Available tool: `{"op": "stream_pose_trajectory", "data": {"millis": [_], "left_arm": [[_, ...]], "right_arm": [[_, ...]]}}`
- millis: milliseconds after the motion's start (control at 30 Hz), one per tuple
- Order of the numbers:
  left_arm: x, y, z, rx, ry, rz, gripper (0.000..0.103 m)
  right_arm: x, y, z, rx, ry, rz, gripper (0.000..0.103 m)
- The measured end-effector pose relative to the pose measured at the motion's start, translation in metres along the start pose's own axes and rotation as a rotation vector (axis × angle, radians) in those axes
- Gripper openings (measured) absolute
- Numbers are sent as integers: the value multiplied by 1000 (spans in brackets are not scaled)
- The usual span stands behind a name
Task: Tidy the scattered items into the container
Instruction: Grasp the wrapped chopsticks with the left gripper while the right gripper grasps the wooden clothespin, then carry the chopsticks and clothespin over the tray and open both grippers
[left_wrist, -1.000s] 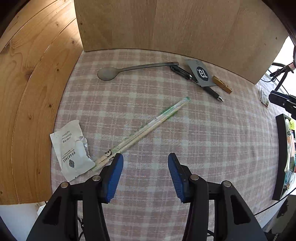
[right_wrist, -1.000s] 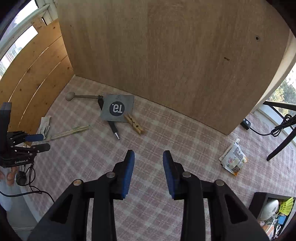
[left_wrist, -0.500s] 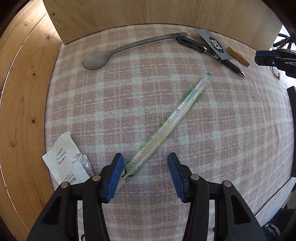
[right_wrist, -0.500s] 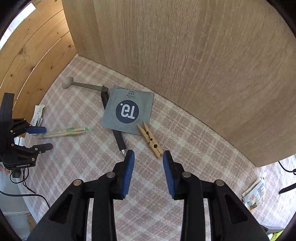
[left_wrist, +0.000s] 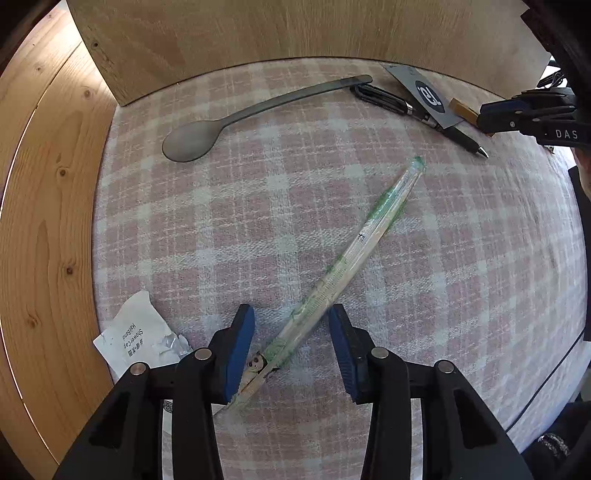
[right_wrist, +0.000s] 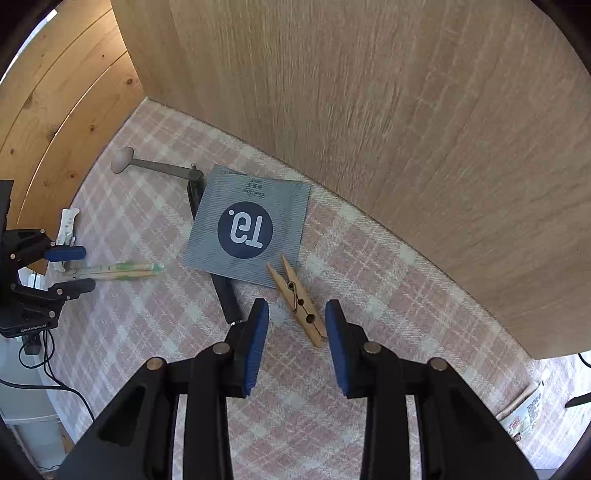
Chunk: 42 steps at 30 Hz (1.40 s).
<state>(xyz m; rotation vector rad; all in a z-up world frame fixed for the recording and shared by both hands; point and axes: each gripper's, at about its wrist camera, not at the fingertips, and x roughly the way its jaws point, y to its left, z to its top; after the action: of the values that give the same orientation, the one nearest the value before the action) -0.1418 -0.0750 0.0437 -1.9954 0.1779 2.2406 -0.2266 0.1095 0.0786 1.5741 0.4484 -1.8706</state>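
On the plaid woven tabletop (left_wrist: 207, 229), the left tongs (left_wrist: 291, 332) are closing around slim plastic-wrapped chopsticks (left_wrist: 354, 251), while the right tongs (right_wrist: 297, 325) stand apart astride a wooden clothespin (right_wrist: 295, 295).

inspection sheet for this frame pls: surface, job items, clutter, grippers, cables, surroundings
Surface: pink checked cloth, lying flat.
Job's things: wrapped chopsticks; grey spoon; black pen partly under a grey packet; wooden clothespin; torn white sachet. No container seen.
Clutter: printed pouch at the cloth's far right.
Grippers: left gripper closing, chopsticks between its fingers, not yet pinched; right gripper open, astride the clothespin.
Cables: black cable below the left gripper.
Surroundings: wooden board upright behind the items; plank wall.
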Motion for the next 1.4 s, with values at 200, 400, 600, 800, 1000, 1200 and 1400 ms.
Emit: {"op": "stream_pose_trajectory", "data": {"millis": [200,400,600,800,1000,1200,1400], "left_arm": [[-1,-15,-1,8,-6,2,18],[-2,-32,-5,-39,-11,-35,12],[-5,-62,-22,-149,-31,-107,11],[-2,-103,-35,-239,-68,-162,6],[1,-138,-48,-322,-83,-235,3],[-16,-180,-48,-306,-115,-272,3],[-51,-229,-5,-171,-170,-281,3]], "right_arm": [[7,2,4,-11,-2,-45,31],[4,4,-4,8,17,-69,13],[-6,-6,-31,83,10,-54,13],[-24,-19,-68,169,-13,-45,12],[-64,-36,-105,242,-76,-34,12],[-108,-56,-142,327,-156,-27,12],[-142,-78,-191,429,-239,-40,12]]}}
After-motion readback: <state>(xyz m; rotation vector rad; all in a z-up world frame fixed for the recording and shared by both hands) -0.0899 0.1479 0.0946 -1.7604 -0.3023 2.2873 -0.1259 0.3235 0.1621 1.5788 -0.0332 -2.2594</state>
